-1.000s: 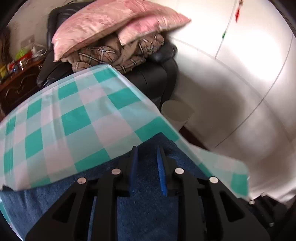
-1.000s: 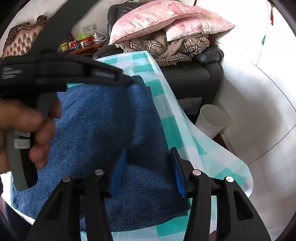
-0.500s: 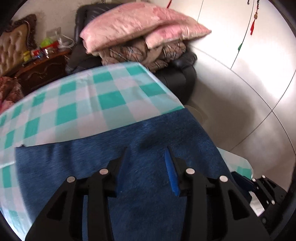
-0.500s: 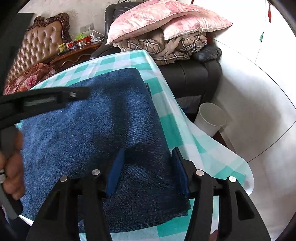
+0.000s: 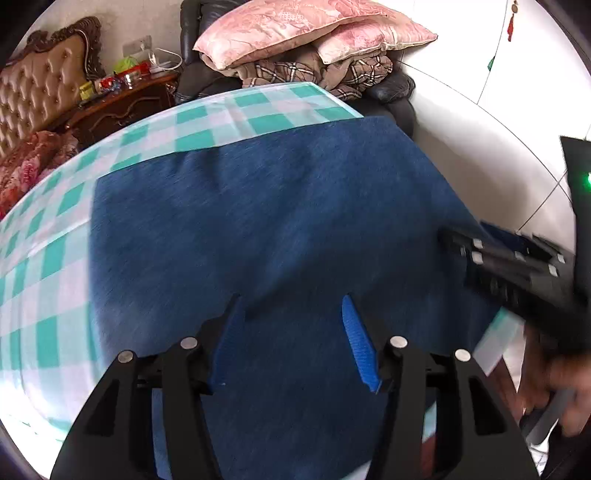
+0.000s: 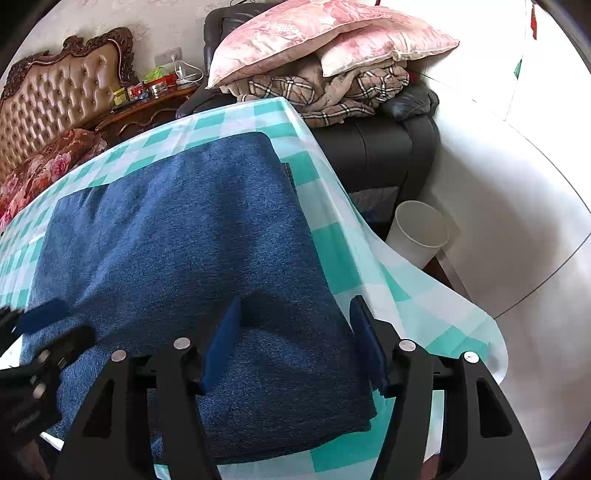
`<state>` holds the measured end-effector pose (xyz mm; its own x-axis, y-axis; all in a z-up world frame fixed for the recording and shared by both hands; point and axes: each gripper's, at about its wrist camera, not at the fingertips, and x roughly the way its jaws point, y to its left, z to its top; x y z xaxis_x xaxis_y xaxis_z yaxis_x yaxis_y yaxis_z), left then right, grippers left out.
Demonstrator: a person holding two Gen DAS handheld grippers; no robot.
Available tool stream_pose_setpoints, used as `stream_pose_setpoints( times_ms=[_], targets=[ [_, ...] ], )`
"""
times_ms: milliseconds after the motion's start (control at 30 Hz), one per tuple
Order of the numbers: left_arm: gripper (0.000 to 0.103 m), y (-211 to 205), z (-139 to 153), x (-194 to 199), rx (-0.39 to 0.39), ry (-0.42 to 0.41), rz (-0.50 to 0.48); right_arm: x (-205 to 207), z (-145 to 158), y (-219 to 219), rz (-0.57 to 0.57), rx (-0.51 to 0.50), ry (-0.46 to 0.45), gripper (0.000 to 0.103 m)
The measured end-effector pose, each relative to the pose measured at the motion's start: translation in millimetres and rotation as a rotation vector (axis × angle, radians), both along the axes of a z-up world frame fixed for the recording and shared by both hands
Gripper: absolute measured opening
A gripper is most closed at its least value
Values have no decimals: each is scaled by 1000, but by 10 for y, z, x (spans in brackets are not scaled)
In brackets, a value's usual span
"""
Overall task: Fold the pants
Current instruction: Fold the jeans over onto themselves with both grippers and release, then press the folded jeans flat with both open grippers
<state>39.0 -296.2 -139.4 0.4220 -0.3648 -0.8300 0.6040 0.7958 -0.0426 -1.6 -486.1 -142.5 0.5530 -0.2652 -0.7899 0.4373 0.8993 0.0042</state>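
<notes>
Blue denim pants (image 6: 177, 236) lie folded into a flat rectangle on a table with a teal-and-white checked cloth (image 6: 332, 254). They also fill the middle of the left wrist view (image 5: 258, 221). My left gripper (image 5: 291, 306) is open and empty, just above the near part of the denim. My right gripper (image 6: 295, 306) is open and empty, above the near right corner of the pants. The right gripper shows at the right edge of the left wrist view (image 5: 517, 266), blurred. The left gripper shows at the lower left of the right wrist view (image 6: 40, 332).
A black armchair (image 6: 369, 147) piled with pink pillows (image 6: 314, 33) and plaid blankets stands behind the table. A white bin (image 6: 417, 232) sits on the floor at the table's right. A tufted headboard (image 6: 55, 103) and a cluttered wooden side table stand at far left.
My left gripper has pulled back toward the near edge and opened wider, so more of the denim shows. My right gripper stayed nearly still, open over the pants' corner.
</notes>
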Motion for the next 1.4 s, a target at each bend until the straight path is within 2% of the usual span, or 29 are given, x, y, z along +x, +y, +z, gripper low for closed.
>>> stream_pose_setpoints(
  times_ms=[67, 133, 267, 333, 367, 433, 500, 600, 667, 733, 767, 833, 933, 1033, 1133, 1167, 1233, 1400],
  targets=[
    [56, 128, -33, -66, 9, 8, 15, 1, 2, 28, -2, -14, 2, 59],
    [61, 247, -48, -130, 1, 6, 24, -2, 2, 36, -4, -17, 3, 59],
    [65, 349, -68, -208, 1, -9, 2, -40, 81, 48, -27, -4, 2, 58],
    [64, 354, -33, -193, -5, -7, 5, -142, 258, 155, -3, 9, -81, 58],
    [62, 365, 20, -170, -25, -18, 9, -174, 317, 214, 16, 6, -107, 58],
    [39, 350, 166, -59, -67, -70, 13, -237, 404, 386, 59, -19, -145, 58],
    [33, 261, 290, 149, -94, -118, -10, -200, 367, 495, 108, 1, -141, 58],
    [27, 35, 268, 527, -58, -139, -30, -98, 164, 568, 106, 6, -64, 52],
    [27, -111, 204, 734, -37, -143, -48, -55, 19, 557, 85, 21, -7, 51],
    [27, -217, 87, 939, 24, -134, -34, -71, 0, 606, 97, -10, -5, 51],
    [27, -243, 17, 1050, 44, -116, -12, -69, 5, 622, 101, -23, 1, 51],
    [29, -249, -89, 1212, 21, -45, -3, -68, -7, 641, 106, -37, 6, 51],
    [29, -245, -56, 1202, 20, -53, -6, -69, -4, 650, 104, -38, 8, 51],
    [29, -149, 3, 1149, -14, -55, 12, -70, -15, 658, 103, -40, 7, 51],
    [30, -21, 18, 1161, -19, -52, 89, -72, -15, 654, 102, -39, 7, 51],
    [31, 29, 20, 1172, -29, -43, 106, -70, -13, 654, 101, -38, 7, 51],
    [42, 123, -5, 1174, -20, -32, 148, -63, -14, 659, 98, -40, 8, 51],
    [45, 153, -155, 1184, 25, 5, 117, -50, -22, 659, 97, -50, 14, 51]
  ],
)
